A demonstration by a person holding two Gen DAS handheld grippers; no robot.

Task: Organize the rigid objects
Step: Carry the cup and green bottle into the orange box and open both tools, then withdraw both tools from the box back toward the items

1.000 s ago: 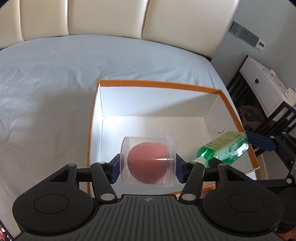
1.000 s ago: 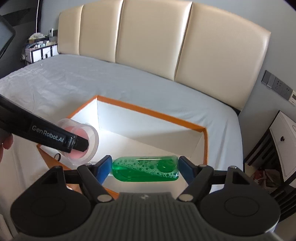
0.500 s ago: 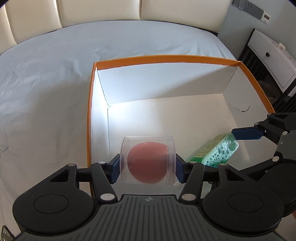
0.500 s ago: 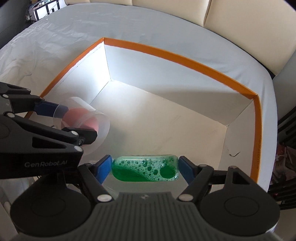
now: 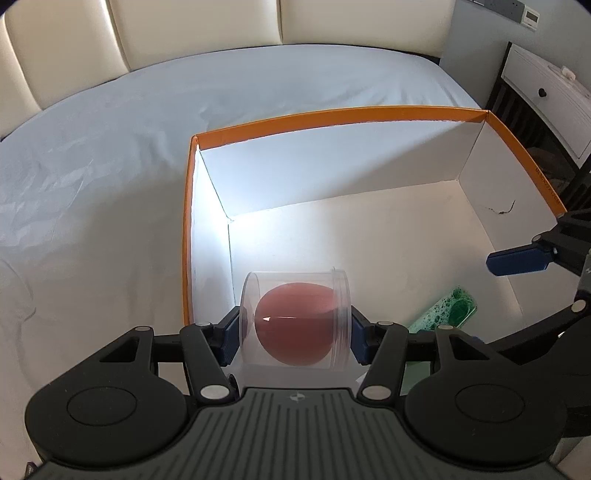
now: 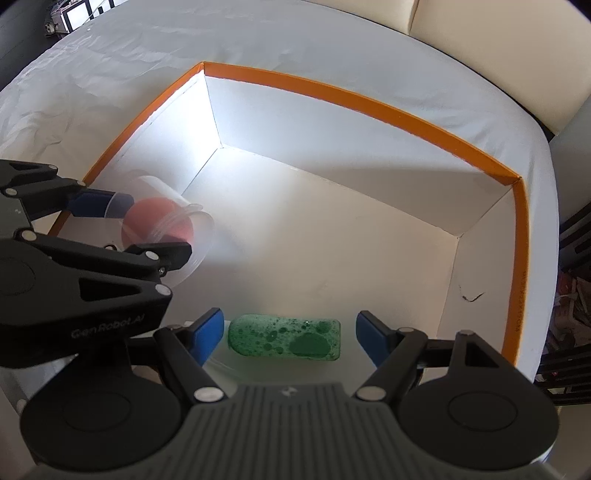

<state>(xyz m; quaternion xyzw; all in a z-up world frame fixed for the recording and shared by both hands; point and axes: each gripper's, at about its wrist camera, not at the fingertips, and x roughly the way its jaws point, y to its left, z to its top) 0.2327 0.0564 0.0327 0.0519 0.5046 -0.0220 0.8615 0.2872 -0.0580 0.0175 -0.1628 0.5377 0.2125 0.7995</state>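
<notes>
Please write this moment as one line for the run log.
left tongs: shut on clear jar with pink sponge, inside orange-rimmed box | right tongs: open around green bottle on box floor

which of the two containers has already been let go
The green bottle: it lies between the open right gripper fingers with gaps on both sides. The clear jar is clamped in the left gripper.

1. This is a bedroom in a home.
2. A wide bed (image 5: 110, 166) under a smooth pale sheet fills most of both views.
3. A padded cream headboard (image 5: 184, 33) in upright panels runs along the far edge of the bed.
4. A white bedside cabinet (image 5: 546, 99) with a dark round knob stands just beside the bed.
5. Wall switches (image 5: 506, 9) sit on the grey wall above the cabinet.
</notes>
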